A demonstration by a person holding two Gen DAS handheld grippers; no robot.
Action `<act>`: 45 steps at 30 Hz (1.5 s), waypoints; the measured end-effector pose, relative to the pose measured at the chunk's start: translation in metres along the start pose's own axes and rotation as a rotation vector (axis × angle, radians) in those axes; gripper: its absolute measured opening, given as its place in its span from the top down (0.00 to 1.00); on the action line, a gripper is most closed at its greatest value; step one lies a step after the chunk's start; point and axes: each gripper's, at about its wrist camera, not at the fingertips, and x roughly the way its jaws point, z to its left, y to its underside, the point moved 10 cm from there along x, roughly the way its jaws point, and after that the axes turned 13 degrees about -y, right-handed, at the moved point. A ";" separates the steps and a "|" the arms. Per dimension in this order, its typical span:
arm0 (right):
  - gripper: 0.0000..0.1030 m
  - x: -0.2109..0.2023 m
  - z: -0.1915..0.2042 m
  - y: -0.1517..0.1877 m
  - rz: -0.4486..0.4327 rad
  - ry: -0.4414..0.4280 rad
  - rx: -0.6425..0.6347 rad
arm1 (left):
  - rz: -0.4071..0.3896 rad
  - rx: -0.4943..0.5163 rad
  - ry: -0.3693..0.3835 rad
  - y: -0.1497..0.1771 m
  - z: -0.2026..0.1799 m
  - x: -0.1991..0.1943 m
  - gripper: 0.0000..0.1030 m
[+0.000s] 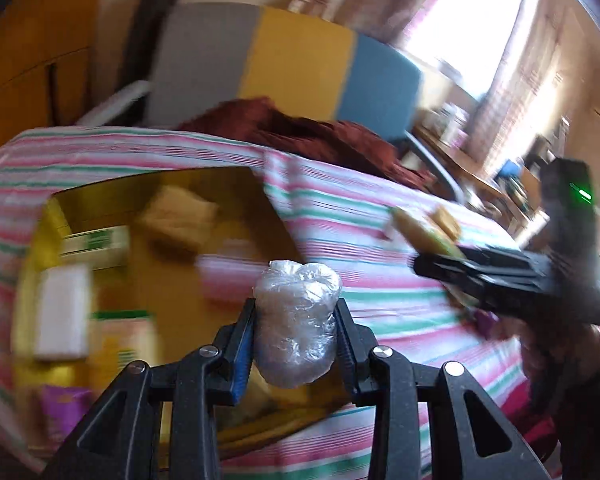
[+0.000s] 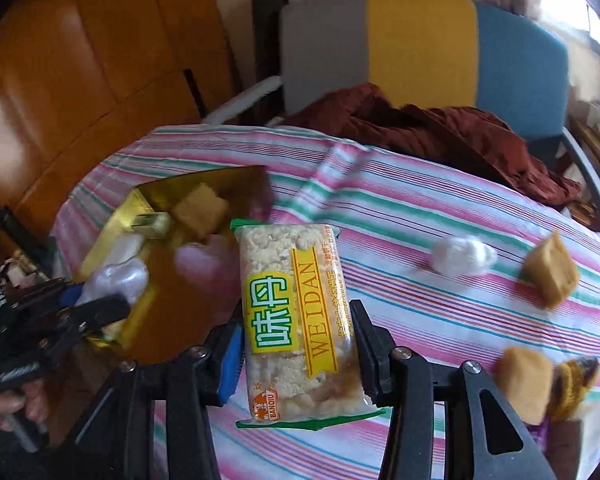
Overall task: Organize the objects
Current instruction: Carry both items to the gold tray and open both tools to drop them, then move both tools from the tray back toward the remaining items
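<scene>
Striped tablecloth (image 2: 420, 216) below; left gripper (image 1: 296, 320) pinched light, squashy plastic-wrapped ball (image 1: 296, 320) mid-body, right gripper (image 2: 298, 344) clamped crumbly, slippery-wrapped WEIDAN bar (image 2: 300, 320) across its sides.

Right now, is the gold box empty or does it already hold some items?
Not empty: the gold box holds a tan block and small packets.

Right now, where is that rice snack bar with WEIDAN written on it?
In the right wrist view the WEIDAN snack bar is pinched between the right gripper's fingers, held above the striped tablecloth, just right of the gold box.
</scene>
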 end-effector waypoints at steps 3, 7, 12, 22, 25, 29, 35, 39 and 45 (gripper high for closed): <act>0.53 0.014 0.044 -0.005 0.006 -0.060 -0.043 | -0.007 -0.067 -0.061 0.002 0.043 -0.003 0.65; 0.53 0.040 0.092 -0.006 0.034 -0.116 -0.085 | -0.008 -0.135 -0.122 0.010 0.088 -0.006 0.65; 0.50 0.073 0.121 0.001 0.078 -0.131 -0.099 | 0.011 -0.165 -0.164 0.019 0.117 -0.005 0.60; 0.34 0.082 0.123 0.028 0.111 -0.116 -0.043 | 0.024 -0.187 -0.179 0.039 0.126 -0.013 0.55; 0.29 0.076 0.120 0.032 0.098 -0.097 -0.027 | 0.023 -0.186 -0.201 0.043 0.127 -0.016 0.55; 0.25 0.067 0.120 0.035 0.075 -0.080 -0.022 | 0.000 -0.164 -0.225 0.044 0.123 -0.025 0.55; 0.19 0.053 0.123 0.036 0.039 -0.063 -0.027 | -0.026 -0.112 -0.231 0.042 0.109 -0.034 0.55; 0.19 0.044 0.122 0.037 0.020 -0.046 -0.035 | -0.051 -0.066 -0.233 0.039 0.096 -0.041 0.55; 0.18 0.027 0.104 0.043 -0.002 -0.023 -0.003 | -0.058 -0.022 -0.201 0.038 0.073 -0.045 0.55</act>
